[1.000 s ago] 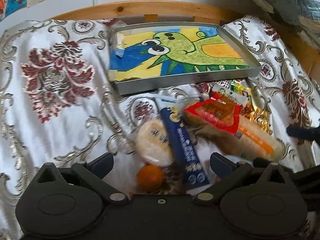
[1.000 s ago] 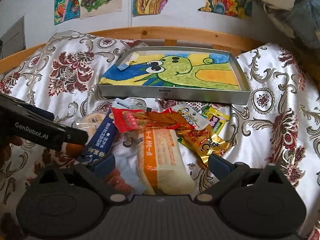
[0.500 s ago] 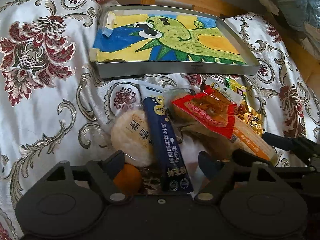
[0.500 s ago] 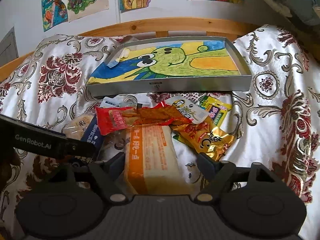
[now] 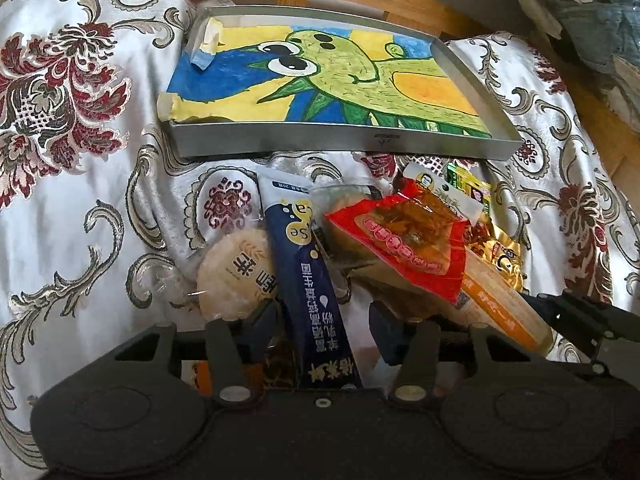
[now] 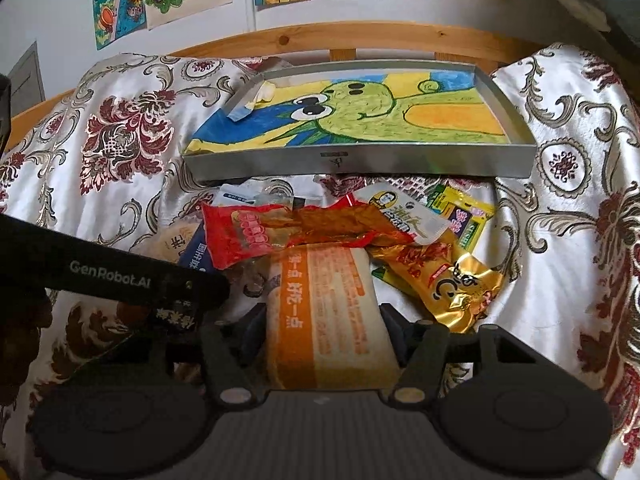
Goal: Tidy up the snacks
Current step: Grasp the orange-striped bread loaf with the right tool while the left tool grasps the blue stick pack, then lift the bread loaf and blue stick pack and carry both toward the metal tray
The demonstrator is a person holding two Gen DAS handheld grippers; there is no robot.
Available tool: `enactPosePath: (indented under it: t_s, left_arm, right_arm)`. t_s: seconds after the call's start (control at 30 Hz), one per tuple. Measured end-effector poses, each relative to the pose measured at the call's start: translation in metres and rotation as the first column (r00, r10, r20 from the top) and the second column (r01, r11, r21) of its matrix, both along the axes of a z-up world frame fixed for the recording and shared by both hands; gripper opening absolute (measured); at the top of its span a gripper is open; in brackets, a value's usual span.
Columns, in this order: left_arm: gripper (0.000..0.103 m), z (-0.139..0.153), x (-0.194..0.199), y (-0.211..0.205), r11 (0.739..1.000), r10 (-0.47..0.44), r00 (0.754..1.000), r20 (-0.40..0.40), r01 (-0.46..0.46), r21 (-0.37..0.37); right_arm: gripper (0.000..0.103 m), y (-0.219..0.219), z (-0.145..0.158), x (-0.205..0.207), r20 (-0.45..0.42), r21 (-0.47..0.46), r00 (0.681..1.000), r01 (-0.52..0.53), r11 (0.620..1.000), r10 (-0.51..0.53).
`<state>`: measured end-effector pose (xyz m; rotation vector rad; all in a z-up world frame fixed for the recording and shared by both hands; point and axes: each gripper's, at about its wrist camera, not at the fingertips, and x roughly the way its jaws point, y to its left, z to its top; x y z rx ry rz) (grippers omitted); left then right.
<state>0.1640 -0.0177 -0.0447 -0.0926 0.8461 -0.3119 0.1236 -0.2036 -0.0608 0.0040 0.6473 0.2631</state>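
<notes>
Since the earlier frame I had pushed both grippers down and forward into the snack pile, and their jaws had narrowed from a wide spread.

In the left wrist view, my left gripper (image 5: 324,322) sat low over the bed (image 5: 80,208), jaws apart and straddling the near end of the navy sachet (image 5: 306,280); I could not see either pad touching it. The round rice cracker (image 5: 236,276) lay just left of it, the red pouch (image 5: 408,240) to its right, resting on the orange-and-white bread pack (image 5: 500,304). The metal tray (image 5: 340,146), lined with a dinosaur drawing, stood beyond the pile with no snacks in it.

In the right wrist view, my right gripper (image 6: 324,330) bracketed the near end of the orange-and-white bread pack (image 6: 328,312), jaws apart and close to its sides, not visibly clamped. The gold packet (image 6: 452,284) lay just to its right.

I judged this the first pick, nothing sorted yet. Next I needed to close each gripper gently, since the bread would crush, then lift clear of the overlapping red pouch and carry to the tray.
</notes>
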Motion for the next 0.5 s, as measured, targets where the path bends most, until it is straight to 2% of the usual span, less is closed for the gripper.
enactPosePath:
  t_s: [0.23,0.3,0.5]
  left_arm:
    - [0.051,-0.0024,-0.0014,-0.0076,0.998,-0.013,1.0,0.019,0.012,0.064]
    - [0.038,-0.0024,-0.0023,-0.0073,0.996,-0.006,1.0,0.028,0.004,0.085]
    - [0.029,-0.0025,-0.0055,-0.0044,0.996,-0.006,0.999,0.043,0.002,0.088]
  right_arm:
    - [0.058,0.0011,-0.0033,0.0002,0.001,-0.013,1.0,0.007,1.0,-0.007]
    - [0.056,0.0,-0.0029,-0.0006,0.001,-0.01,1.0,0.009,1.0,-0.009]
    - [0.054,0.0025,0.0009,-0.0061,0.027,-0.056,1.0,0.001,0.998,0.001]
